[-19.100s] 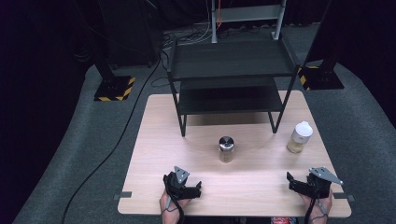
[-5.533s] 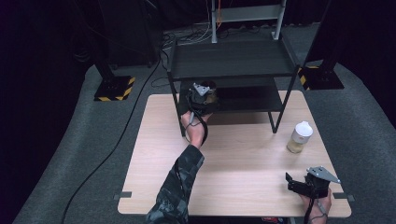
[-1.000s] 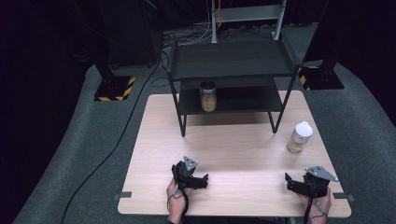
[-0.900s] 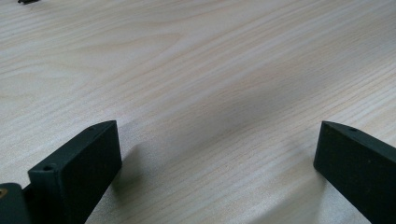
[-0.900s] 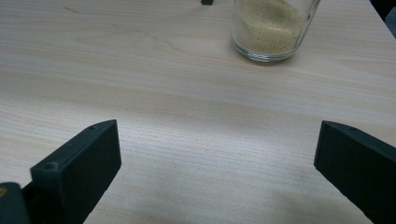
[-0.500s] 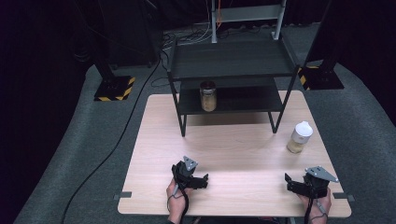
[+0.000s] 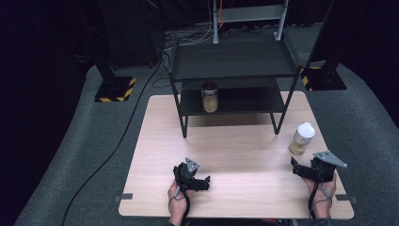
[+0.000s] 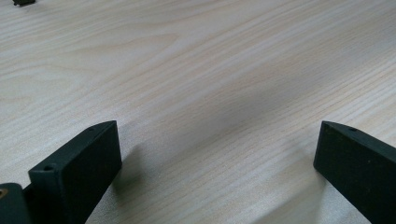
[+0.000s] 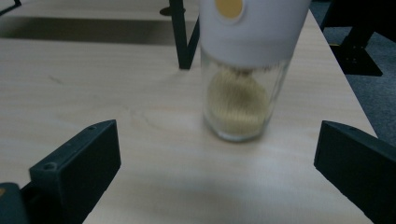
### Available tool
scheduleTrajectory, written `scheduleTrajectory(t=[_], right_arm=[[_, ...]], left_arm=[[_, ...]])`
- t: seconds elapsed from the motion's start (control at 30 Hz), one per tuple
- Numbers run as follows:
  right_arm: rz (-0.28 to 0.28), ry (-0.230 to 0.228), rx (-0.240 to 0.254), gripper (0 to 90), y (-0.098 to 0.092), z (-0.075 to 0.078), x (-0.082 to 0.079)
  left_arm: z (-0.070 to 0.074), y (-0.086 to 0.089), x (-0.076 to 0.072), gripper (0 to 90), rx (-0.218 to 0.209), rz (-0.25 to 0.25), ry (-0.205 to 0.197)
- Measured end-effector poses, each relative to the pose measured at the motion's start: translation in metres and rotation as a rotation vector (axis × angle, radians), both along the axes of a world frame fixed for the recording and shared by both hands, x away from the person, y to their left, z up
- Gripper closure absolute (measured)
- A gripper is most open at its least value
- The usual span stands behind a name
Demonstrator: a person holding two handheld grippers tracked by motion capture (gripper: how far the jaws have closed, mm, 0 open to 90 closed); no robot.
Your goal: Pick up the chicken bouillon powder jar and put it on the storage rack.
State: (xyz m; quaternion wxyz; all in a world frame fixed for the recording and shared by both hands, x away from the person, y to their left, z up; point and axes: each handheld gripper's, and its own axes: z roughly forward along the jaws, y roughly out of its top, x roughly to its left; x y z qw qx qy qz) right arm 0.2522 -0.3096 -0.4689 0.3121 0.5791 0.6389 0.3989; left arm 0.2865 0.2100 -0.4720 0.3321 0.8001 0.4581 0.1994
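A glass jar with a dark lid (image 7: 209, 97) stands on the lower level of the black shelf rack (image 7: 235, 60), at its left side. A second glass jar with a white cap (image 7: 301, 138) (image 9: 245, 65), part full of pale grains, stands on the table at the right. My left gripper (image 7: 206, 183) (image 8: 215, 172) rests open near the table's front edge, nothing between its jaws. My right gripper (image 7: 294, 167) (image 9: 217, 177) is open at the front right, its jaws pointing at the white-capped jar a short way off.
The light wooden table (image 7: 226, 150) carries the rack at its far half. A rack leg (image 9: 183, 35) stands just behind the white-capped jar. Yellow-black striped stand bases (image 7: 113, 89) and a cable (image 7: 117, 141) lie on the grey floor beyond the table.
Earlier the left gripper carried the dark-lidded jar from mid-table onto the rack's lower level, then came back to the front edge. Over the last second nothing has moved.
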Motion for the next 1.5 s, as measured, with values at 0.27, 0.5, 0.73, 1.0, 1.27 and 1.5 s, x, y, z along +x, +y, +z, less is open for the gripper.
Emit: scheduleTrajectory(t=[0.27,0.5,0.73,1.0,1.27,1.5], right_arm=[[-0.019,-0.027,0.032,0.0,0.001,-0.005,0.034],[-0.037,-0.077,0.029,0.0,0.007,-0.013,0.042],[-0.056,-0.111,0.014,9.8,0.011,-0.017,0.048],[-0.102,-0.156,-0.03,29.7,0.019,-0.026,0.041],[-0.109,-0.171,0.004,29.7,0.016,-0.03,0.037],[-0.091,-0.164,0.0,29.7,0.014,-0.028,0.036]], left_arm=[[0.0,0.0,0.0,0.3,-0.004,-0.002,0.001],[0.0,0.001,0.0,0.3,-0.005,-0.002,0.002],[0.0,0.001,0.001,0.3,-0.004,-0.005,0.006],[0.0,0.001,0.001,0.2,-0.005,-0.006,0.006],[0.0,0.001,0.001,0.2,-0.004,-0.007,0.005],[0.0,0.001,0.001,0.3,-0.004,-0.007,0.005]])
